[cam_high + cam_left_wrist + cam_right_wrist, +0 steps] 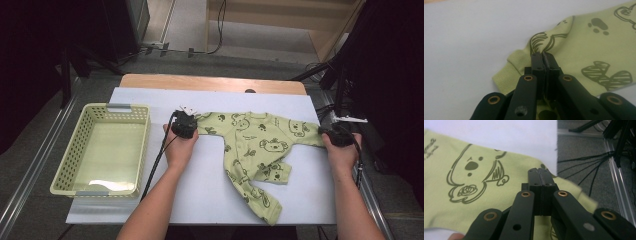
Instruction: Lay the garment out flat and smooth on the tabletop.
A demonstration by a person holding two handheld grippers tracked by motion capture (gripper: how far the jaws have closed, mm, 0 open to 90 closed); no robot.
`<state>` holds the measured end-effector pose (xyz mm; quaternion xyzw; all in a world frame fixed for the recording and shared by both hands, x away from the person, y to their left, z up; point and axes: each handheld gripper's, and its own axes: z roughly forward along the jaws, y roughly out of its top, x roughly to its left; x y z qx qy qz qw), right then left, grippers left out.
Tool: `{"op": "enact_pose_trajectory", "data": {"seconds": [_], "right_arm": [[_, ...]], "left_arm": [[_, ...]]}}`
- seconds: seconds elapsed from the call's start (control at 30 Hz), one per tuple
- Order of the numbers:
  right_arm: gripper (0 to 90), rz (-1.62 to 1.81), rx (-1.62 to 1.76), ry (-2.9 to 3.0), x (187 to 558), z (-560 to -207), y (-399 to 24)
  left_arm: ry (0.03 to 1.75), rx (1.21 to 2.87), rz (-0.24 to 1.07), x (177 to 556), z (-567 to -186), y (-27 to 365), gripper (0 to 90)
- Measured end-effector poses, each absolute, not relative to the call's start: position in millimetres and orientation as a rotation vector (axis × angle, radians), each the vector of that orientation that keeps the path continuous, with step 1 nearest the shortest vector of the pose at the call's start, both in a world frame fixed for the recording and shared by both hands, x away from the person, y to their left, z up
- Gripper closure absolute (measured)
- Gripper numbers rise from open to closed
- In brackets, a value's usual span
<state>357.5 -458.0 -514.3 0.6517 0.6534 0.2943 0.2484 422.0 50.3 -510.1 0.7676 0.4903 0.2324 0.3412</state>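
A light green baby romper (pixel 255 142) with dark animal prints lies spread out on the white table top (pixel 210 195), legs toward the near edge. My left gripper (pixel 189 121) sits at the end of the romper's left sleeve. In the left gripper view its jaws (pixel 542 55) are pressed together, pinching the sleeve (pixel 584 45) just behind the ribbed cuff (pixel 506 75). My right gripper (pixel 331 134) is at the end of the right sleeve, by the table's right edge. In the right gripper view its jaws (pixel 539 171) are shut on that sleeve (pixel 474 195).
A pale yellow plastic basket (pixel 74 150) stands at the table's left side, with nothing in it. A wooden strip (pixel 210 82) runs along the far edge. Cables (pixel 584 170) lie on the grey floor past the right edge, beside a metal rail (pixel 621 187).
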Motion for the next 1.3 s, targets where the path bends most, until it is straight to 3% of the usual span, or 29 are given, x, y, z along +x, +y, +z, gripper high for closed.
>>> {"op": "enact_pose_trajectory", "data": {"seconds": [0.2, 0.27, 0.37, 0.77, 0.83, 0.93, 1.3], "right_arm": [[84.6, 0.837, 1.753, 1.786, 359, -514, -466], [65.7, 0.871, 1.766, 1.776, 359, -513, -466], [48.1, 0.930, 1.742, 1.799, 356, -510, -463], [10.6, 1.029, 1.596, 1.891, 324, -488, -422], [0.0, 1.032, 1.571, 1.899, 315, -486, -415], [0.0, 1.067, 1.570, 1.898, 303, -484, -408], [0.8, 1.078, 1.465, 2.009, 262, -493, -369]], "left_arm": [[1.300, 1.929, 0.602, 423, -507, 50, 87.8], [1.270, 1.923, 0.603, 420, -503, 49, 76.7], [1.200, 1.918, 0.577, 414, -494, 47, 60.5], [1.004, 1.896, 0.375, 379, -470, 42, 13.0], [0.978, 1.897, 0.365, 370, -467, 39, 4.6], [0.934, 1.898, 0.343, 359, -464, 36, 0.0], [0.827, 1.970, 0.258, 311, -473, 18, 0.0]]}}
